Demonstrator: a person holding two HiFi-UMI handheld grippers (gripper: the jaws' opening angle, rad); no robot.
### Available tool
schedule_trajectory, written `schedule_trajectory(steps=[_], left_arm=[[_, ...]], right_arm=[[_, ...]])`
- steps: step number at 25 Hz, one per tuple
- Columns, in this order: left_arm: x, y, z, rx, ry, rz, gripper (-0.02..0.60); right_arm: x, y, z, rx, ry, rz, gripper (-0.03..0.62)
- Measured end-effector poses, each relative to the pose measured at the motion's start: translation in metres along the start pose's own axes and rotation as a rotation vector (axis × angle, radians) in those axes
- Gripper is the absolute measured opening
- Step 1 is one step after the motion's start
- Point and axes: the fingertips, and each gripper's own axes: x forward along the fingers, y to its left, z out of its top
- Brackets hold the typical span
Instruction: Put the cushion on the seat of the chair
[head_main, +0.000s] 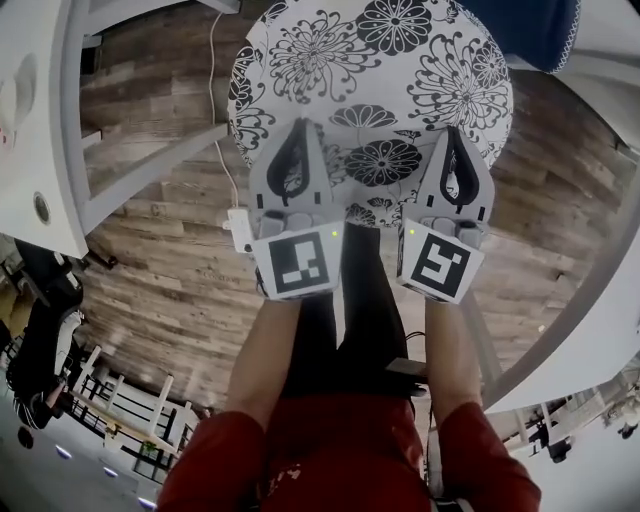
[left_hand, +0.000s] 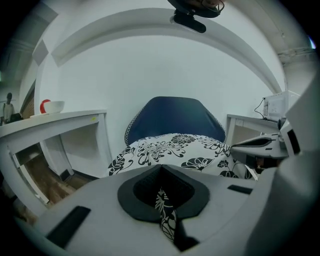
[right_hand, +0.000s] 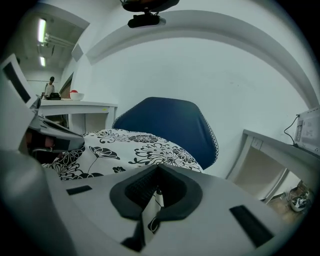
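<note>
1. The cushion (head_main: 370, 70), round and printed with black flowers, fills the 12 o'clock part of the head view. The blue chair (head_main: 530, 30) shows only as a corner at 1 o'clock, beyond the cushion's far edge.
2. The left gripper (head_main: 296, 135) has its jaws closed on the cushion's near rim at about 7 o'clock. Its own view shows a fold of the flowered cloth pinched between the jaws.
3. The right gripper (head_main: 456, 140) grips the rim at about 5 o'clock. Its own view also shows cloth nipped between closed jaws.
4. Both gripper views show the cushion (left_hand: 170, 147) lying flat in front of the blue backrest (left_hand: 172, 117), which stands at 12 o'clock behind it. The seat is hidden under the cushion, so I cannot tell whether the cushion rests on it or hangs just above.
5. The step in hand looks like the final placing, with the cushion over the seat and both jaws holding it.
6. The next move would call for settling the far edge against the backrest and lowering the near rim. Both jaws would then open together and draw back toward 6 o'clock without dragging the cloth along.
</note>
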Motion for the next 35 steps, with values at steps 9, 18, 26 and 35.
schedule_trajectory(steps=[9, 18, 26, 35], left_arm=[[-0.001, 0.001, -0.001, -0.012, 0.027, -0.005, 0.028], [0.003, 0.002, -0.001, -0.002, 0.041, -0.020, 0.028], [0.000, 0.002, 0.004, 0.010, 0.047, -0.022, 0.028], [0.009, 0.002, -0.007, 0.027, 0.067, -0.027, 0.028]], right_arm=[[0.002, 0.003, 0.005, 0.027, 0.000, -0.009, 0.028], [0.004, 0.003, 0.002, 0.011, 0.032, -0.011, 0.028], [-0.002, 0.004, 0.003, -0.035, 0.091, 0.001, 0.028], [0.008, 0.005, -0.009, -0.047, 0.115, 0.005, 0.028]])
